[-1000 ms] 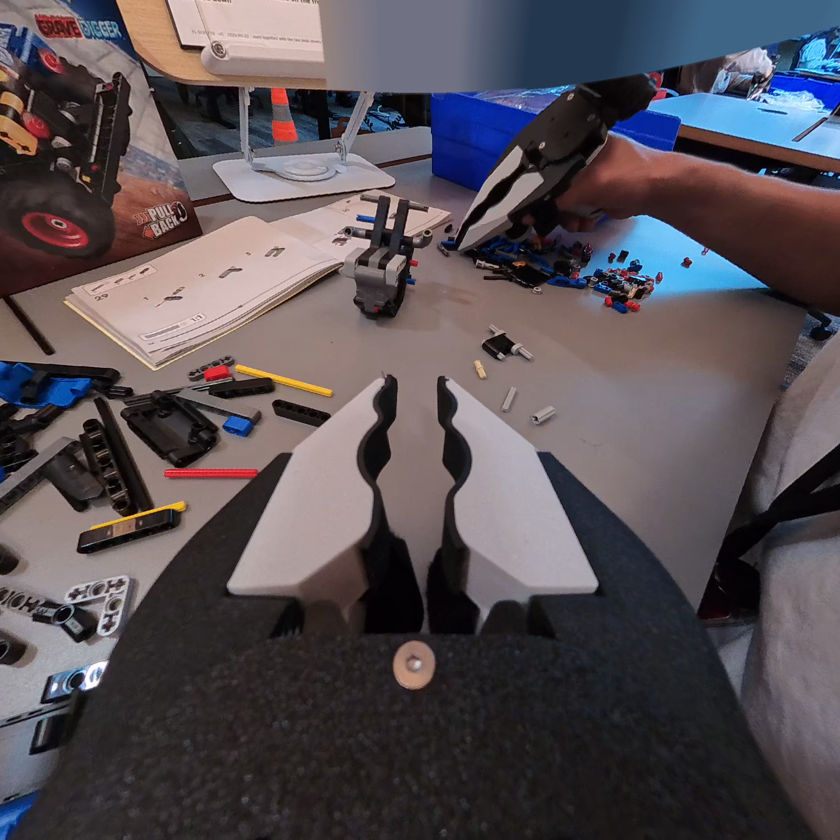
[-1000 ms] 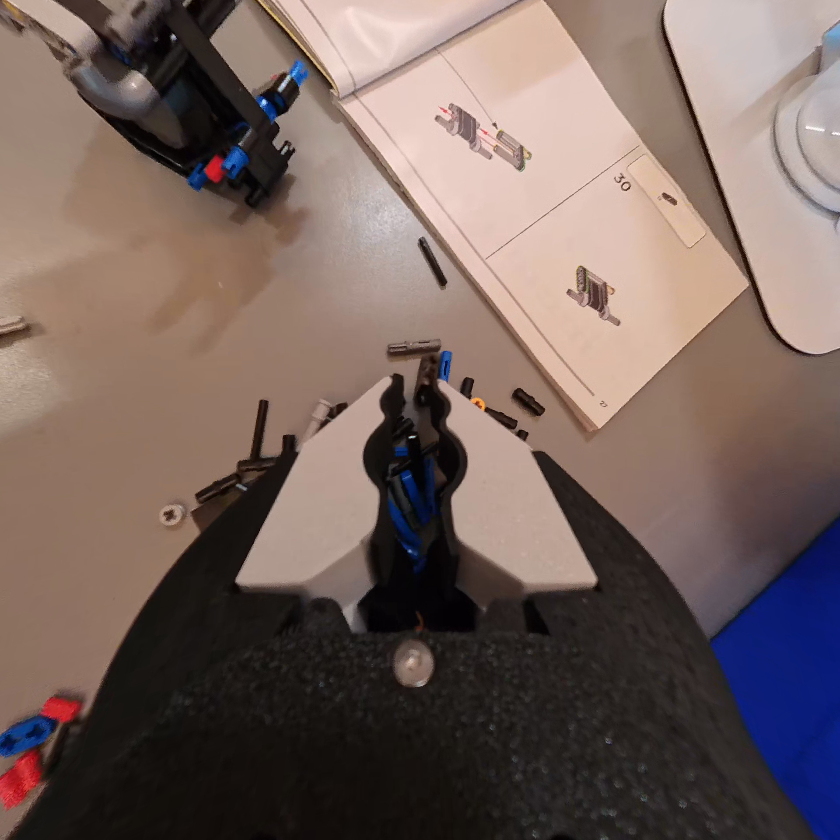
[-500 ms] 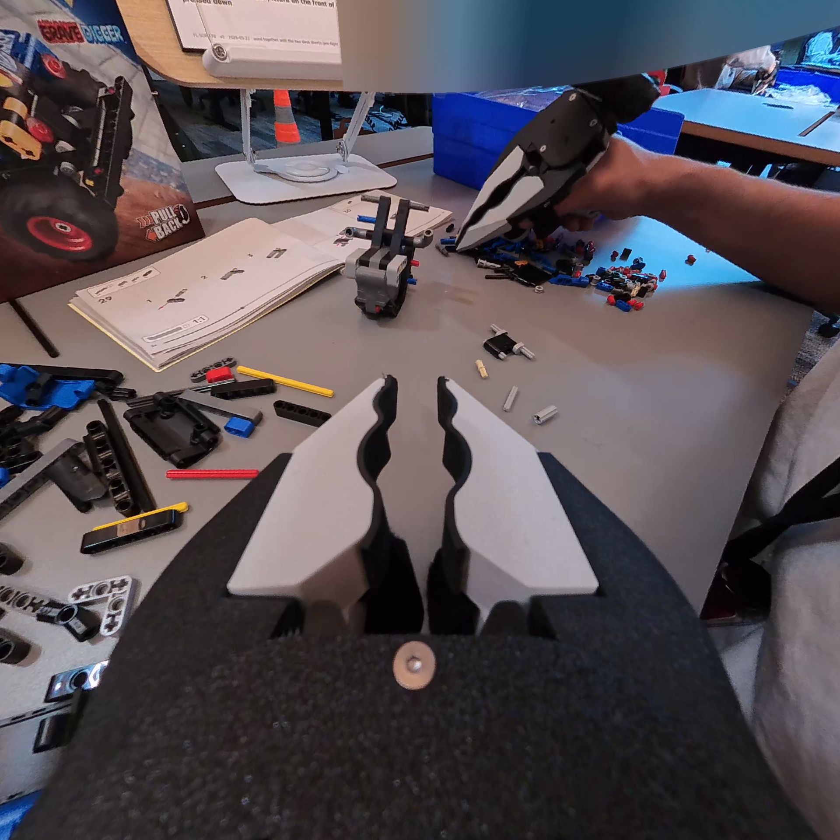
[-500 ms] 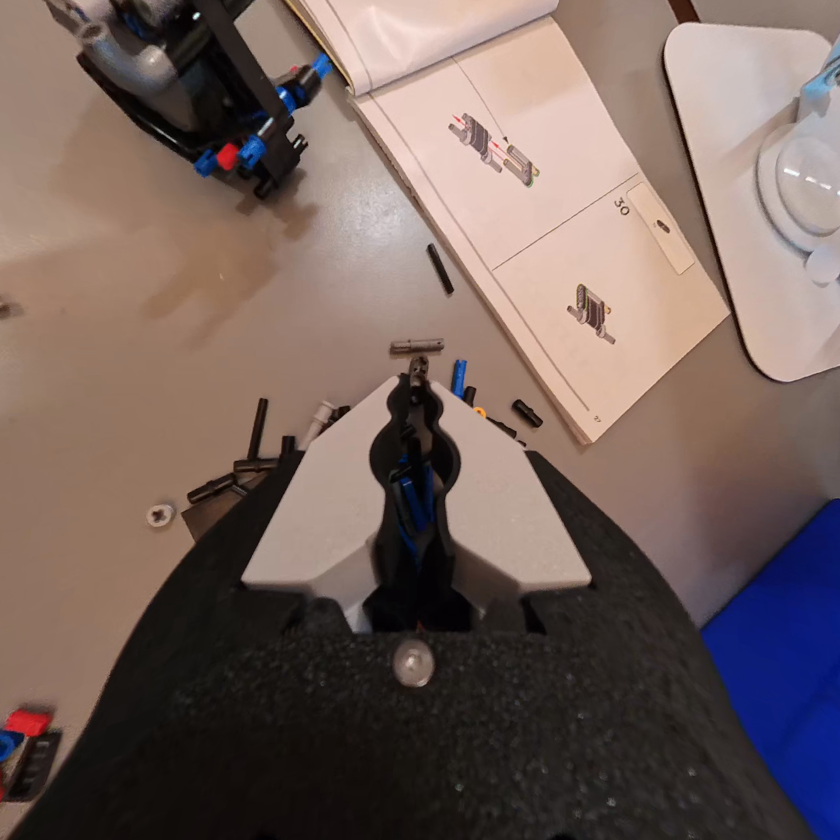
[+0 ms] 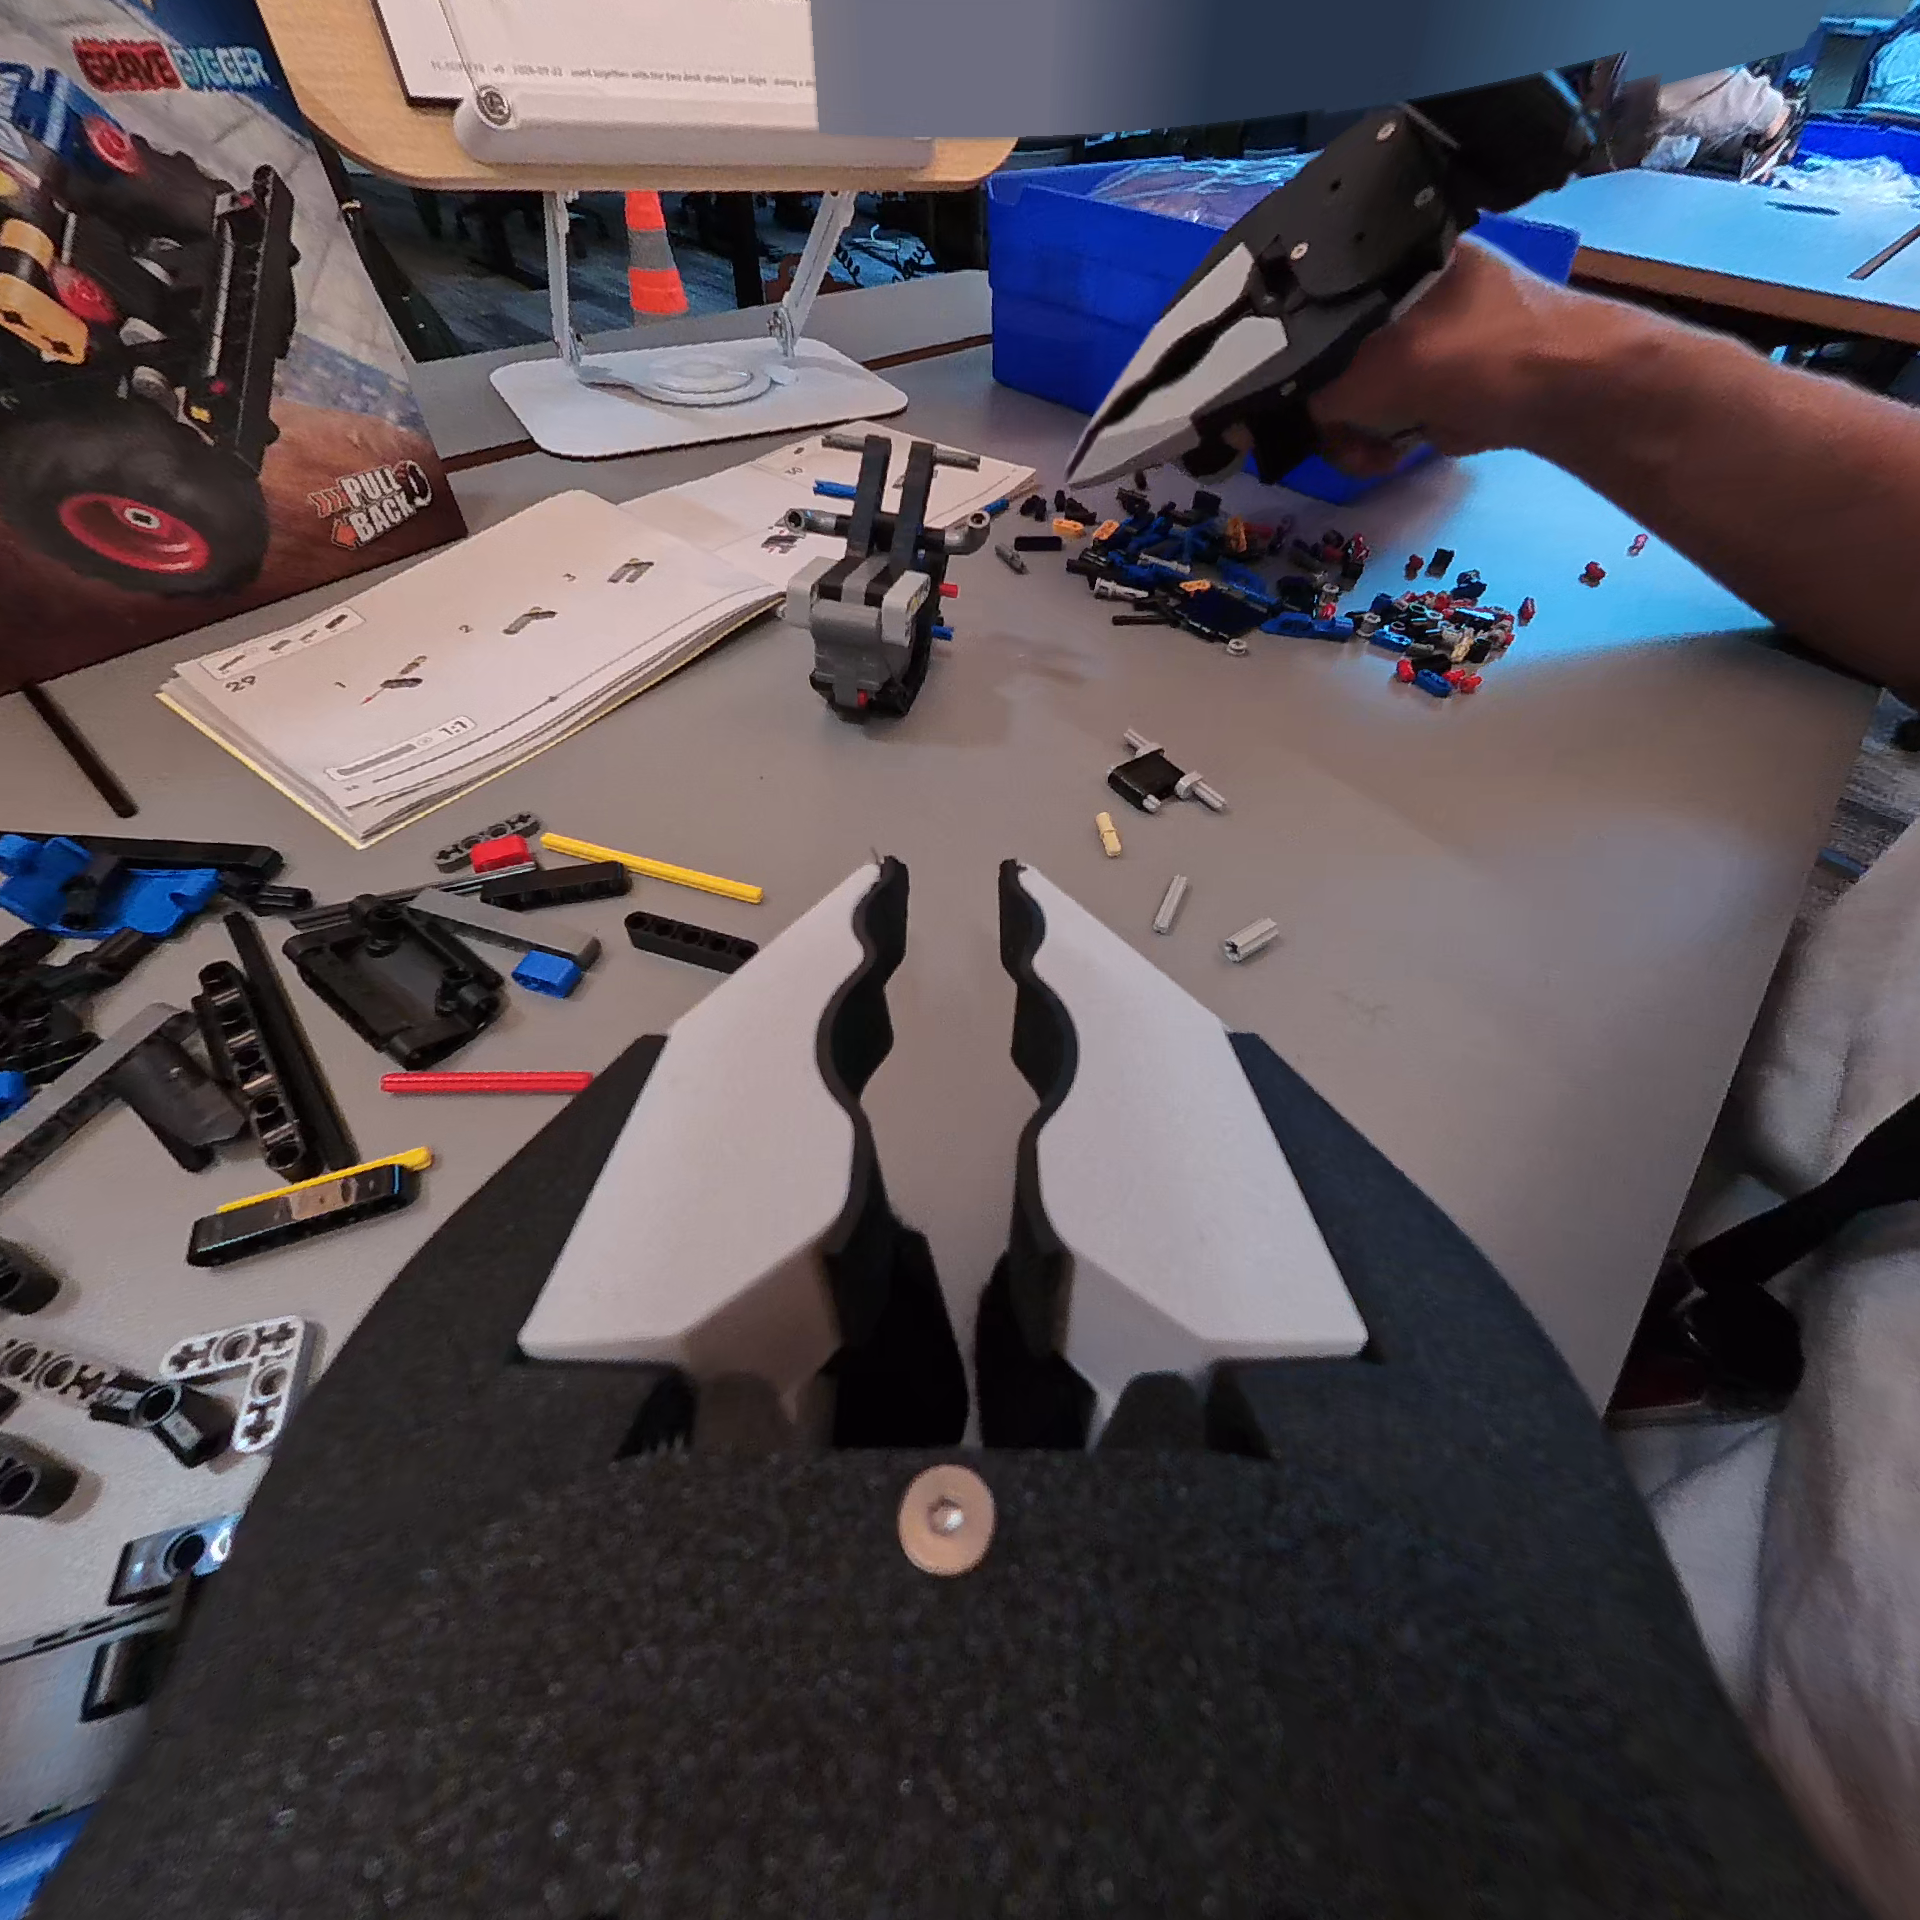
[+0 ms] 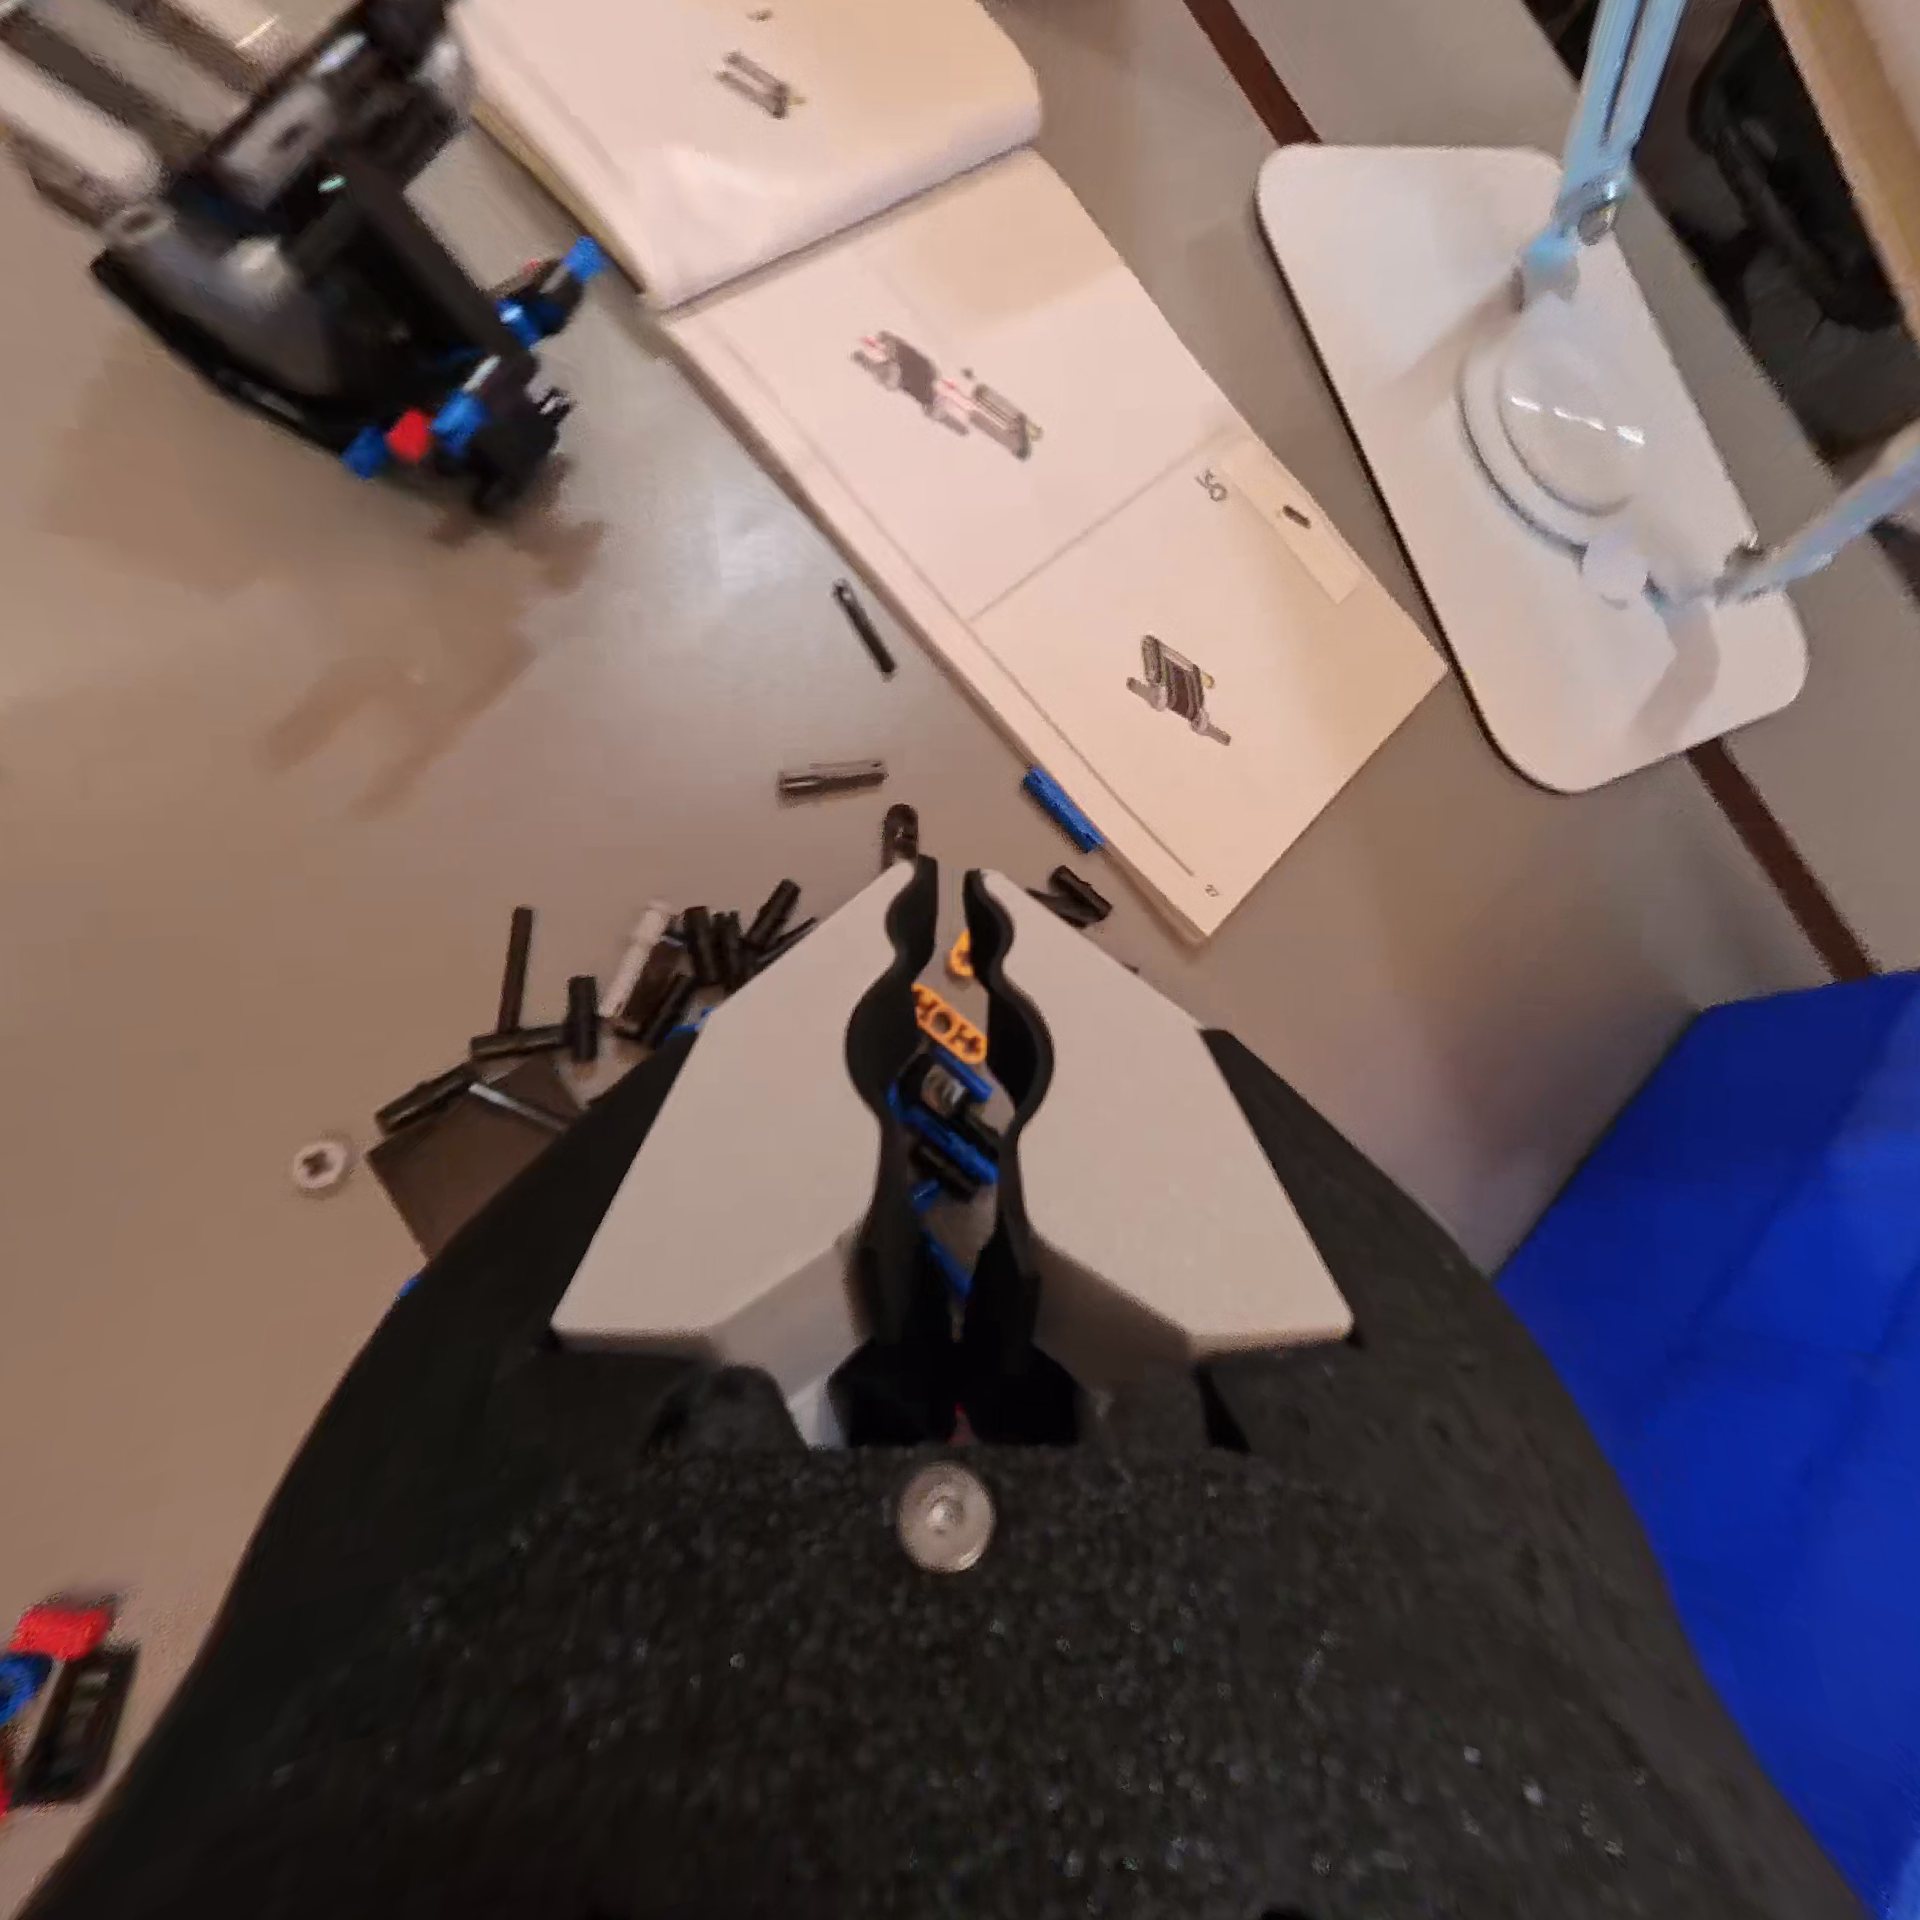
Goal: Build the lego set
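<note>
Grey table [image 5: 1403, 1039], cluttered. Far left, the set's box [image 5: 156, 343] is standing behind loose black beams [image 5: 260, 1070]; open booklet [image 5: 499, 644] next. Mid-table the half-built model [image 5: 873, 613] is standing upright. My left gripper [image 5: 951, 883] is hovering, jaws apart, empty. My right gripper [image 6: 943, 878] is hanging over small pins [image 5: 1278, 592], jaws slightly parted, gripping nothing. Blue bin [image 5: 1081, 270] behind; contents unclear.

Booklet [image 5: 468, 644] lies left of model [image 5: 868, 613], parts pile [image 5: 1278, 592] right.
</note>
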Demonstrator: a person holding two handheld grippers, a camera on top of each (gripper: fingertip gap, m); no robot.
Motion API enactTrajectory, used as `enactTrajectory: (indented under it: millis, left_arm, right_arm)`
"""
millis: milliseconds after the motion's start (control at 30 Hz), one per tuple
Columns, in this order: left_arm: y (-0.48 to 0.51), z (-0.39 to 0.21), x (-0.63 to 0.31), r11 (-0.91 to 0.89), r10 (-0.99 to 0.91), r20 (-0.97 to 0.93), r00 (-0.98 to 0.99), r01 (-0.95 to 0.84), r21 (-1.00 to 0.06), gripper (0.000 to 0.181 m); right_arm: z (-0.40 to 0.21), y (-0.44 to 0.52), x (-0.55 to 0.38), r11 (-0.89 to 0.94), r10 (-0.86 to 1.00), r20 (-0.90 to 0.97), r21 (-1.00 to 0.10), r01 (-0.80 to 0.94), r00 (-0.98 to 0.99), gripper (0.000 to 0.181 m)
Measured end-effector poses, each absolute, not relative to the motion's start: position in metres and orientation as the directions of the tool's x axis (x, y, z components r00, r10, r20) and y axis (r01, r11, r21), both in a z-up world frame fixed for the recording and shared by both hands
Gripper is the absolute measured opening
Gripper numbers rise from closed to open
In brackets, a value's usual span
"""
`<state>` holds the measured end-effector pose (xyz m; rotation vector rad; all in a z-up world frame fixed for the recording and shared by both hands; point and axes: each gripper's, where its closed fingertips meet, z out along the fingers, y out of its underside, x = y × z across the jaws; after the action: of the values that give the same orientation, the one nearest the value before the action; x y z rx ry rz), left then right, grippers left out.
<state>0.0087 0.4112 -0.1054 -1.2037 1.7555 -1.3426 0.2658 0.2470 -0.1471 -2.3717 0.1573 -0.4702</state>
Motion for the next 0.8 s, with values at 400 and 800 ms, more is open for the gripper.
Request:
enactTrajectory:
  millis: [400,800]
  left_arm:
    - [0.411,-0.103,0.007,0.070,-0.914,0.049,-0.402,-0.276,-0.958,0.015]
    - [0.409,-0.107,0.011,0.082,-0.912,0.050,-0.407,-0.300,-0.950,0.016]
  right_arm:
    - [-0.175,0.260,0.264,-0.782,-0.209,0.170,-0.621,-0.060,0.963,0.007]
    - [-0.111,0.329,0.076,-0.599,0.308,-0.019,-0.781,0.178,0.951,0.006]
